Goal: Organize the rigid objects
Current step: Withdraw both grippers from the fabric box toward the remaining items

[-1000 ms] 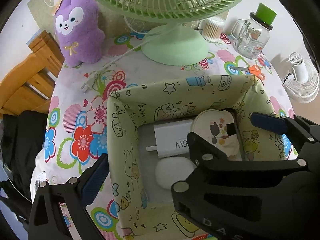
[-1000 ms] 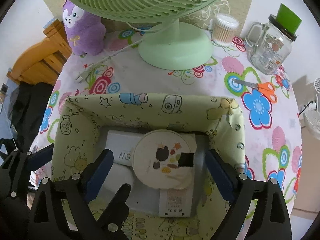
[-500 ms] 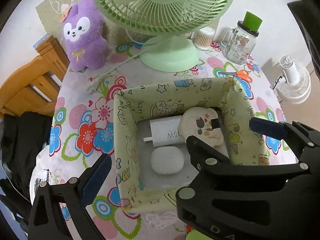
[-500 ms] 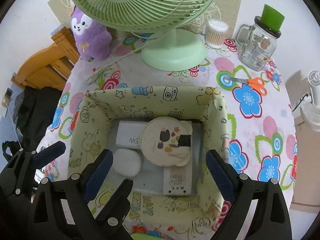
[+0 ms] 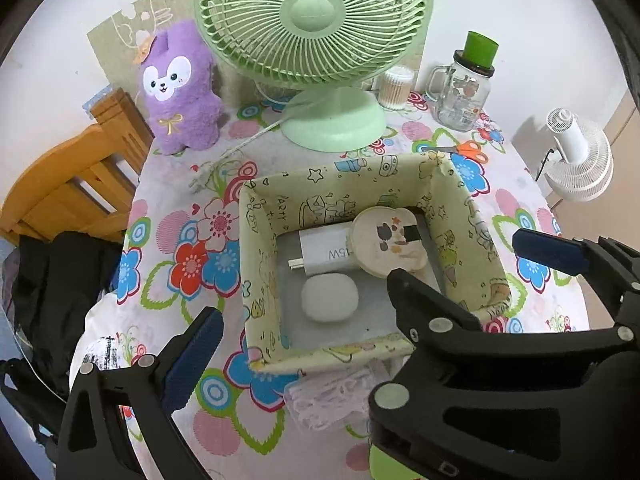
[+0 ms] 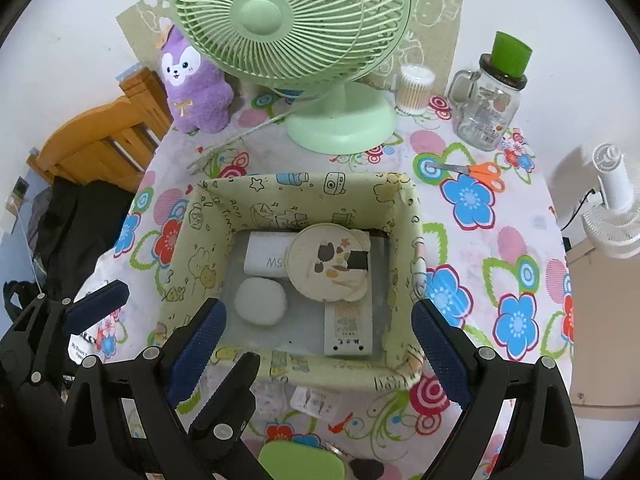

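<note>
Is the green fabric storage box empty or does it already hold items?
Not empty. The green fabric box holds a white charger, a round cream compact, a white oval case and a flat white device.

We see box [image 6: 404, 224] mid-table; inside: charger [image 6: 266, 258] at back left, round case [image 6: 261, 301] before it, disc [image 6: 330, 262] overlapping charger and remote [image 6: 349, 330]. Fan [image 6: 340, 124] behind box, scissors [image 6: 482, 171] back right.

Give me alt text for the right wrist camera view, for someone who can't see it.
An open right gripper hovers empty above a pale green fabric box holding a white charger, a round illustrated disc, a white oval case and a flat white card. The box sits on a flowered tablecloth, in front of a green desk fan.
</note>
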